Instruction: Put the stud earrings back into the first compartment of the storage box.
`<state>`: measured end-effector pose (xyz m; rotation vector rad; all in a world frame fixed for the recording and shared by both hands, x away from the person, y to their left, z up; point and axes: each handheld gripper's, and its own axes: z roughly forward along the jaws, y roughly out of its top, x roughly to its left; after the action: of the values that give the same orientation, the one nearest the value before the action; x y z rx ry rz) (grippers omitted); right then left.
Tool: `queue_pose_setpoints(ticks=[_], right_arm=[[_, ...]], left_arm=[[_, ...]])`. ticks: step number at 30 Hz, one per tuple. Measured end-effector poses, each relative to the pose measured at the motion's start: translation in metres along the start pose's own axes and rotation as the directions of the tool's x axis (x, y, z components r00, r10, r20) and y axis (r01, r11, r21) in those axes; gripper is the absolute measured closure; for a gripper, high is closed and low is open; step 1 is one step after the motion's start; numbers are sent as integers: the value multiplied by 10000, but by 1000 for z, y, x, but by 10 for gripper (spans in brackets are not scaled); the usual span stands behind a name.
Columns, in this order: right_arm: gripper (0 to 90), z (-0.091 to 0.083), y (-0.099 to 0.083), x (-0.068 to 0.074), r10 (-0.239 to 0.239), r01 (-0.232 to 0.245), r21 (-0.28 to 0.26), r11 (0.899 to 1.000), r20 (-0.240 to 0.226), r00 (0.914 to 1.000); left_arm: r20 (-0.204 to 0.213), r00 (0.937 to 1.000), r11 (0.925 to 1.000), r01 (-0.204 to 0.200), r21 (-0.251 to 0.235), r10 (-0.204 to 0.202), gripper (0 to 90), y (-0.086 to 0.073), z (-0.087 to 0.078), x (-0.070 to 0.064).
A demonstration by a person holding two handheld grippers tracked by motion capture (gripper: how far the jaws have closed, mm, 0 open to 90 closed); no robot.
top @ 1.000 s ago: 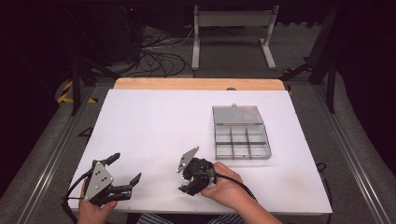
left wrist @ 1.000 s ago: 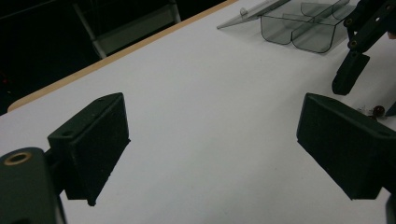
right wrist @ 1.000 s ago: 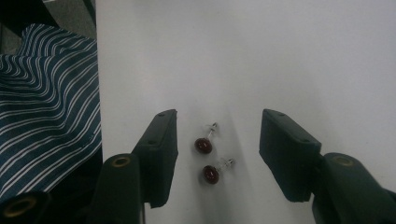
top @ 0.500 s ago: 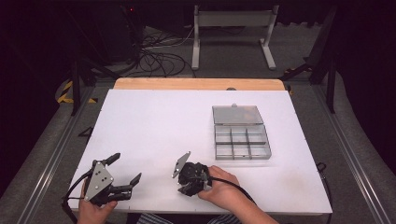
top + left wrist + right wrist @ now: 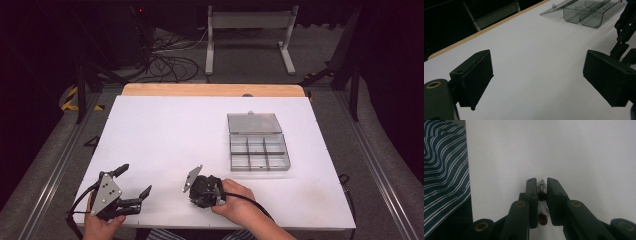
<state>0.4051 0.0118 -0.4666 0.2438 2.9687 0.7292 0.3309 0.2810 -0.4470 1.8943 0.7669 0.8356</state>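
Box [image 5: 259,144], a clear compartment case with its lid laid open behind it, sits in the high view on the white table [image 5: 165,130] at about 2 o'clock from the table's middle, well apart from both hands; the left gripper [image 5: 134,182] rests at the near edge around 7 o'clock, its jaws spread wide, a hand [image 5: 102,226] on it and a grey plate [image 5: 107,194] on top; the right gripper [image 5: 195,186] lies near 6 o'clock, held by the right hand [image 5: 239,200], pointing back toward the table's left and near edge, its jaws too small here to judge. In the left gripper view the two black jaws stand far apart over bare table, with the box [image 5: 584,12] at 1 o'clock and the other gripper's linkage [image 5: 625,30] at 3 o'clock. In the right gripper view the right gripper [image 5: 541,185] is pressed nearly together, pinching a small part [image 5: 541,188] with a thin glassy tip and dark red body; a second red bead [image 5: 542,219] shows lower in the gap; striped cloth [image 5: 444,170] lies at 9 o'clock past the table edge.
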Motion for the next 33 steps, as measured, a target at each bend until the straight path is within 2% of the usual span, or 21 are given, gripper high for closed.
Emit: queue_pose_setpoints(ticks=[4, 5, 6, 14, 23, 30, 33], right_arm=[[802, -7, 0, -2, -69, 69, -393, 9992, 7, 10000], [802, -9, 1, -2, 59, -60, -487, 9988, -14, 10000], [801, -13, 1, -4, -35, 39, -631, 9980, 69, 10000], [801, -36, 0, -8, 155, -112, -1188, 9929, 356, 9992], [801, -49, -2, -11, 187, -114, -1489, 9888, 474, 9987], [801, -63, -4, -15, 291, -123, -2052, 9786, 793, 9964], [801, -72, -6, -18, 490, -266, -2306, 9727, 919, 9946]], left_arm=[[-1, 10000, 10000, 26, 9, -26, 98, 0, 0, 0], [23, 10000, 10000, 53, 10, -53, 99, 0, 0, 0], [24, 10000, 10000, 48, 2, -48, 98, 0, 0, 0], [-17, 10000, 10000, 26, -1, -26, 99, 0, 0, 0], [-22, 10000, 10000, 31, -1, -31, 99, 0, 0, 0], [-17, 10000, 10000, 69, 8, -69, 99, 0, 0, 0], [-13, 10000, 10000, 63, 4, -63, 98, 0, 0, 0]])
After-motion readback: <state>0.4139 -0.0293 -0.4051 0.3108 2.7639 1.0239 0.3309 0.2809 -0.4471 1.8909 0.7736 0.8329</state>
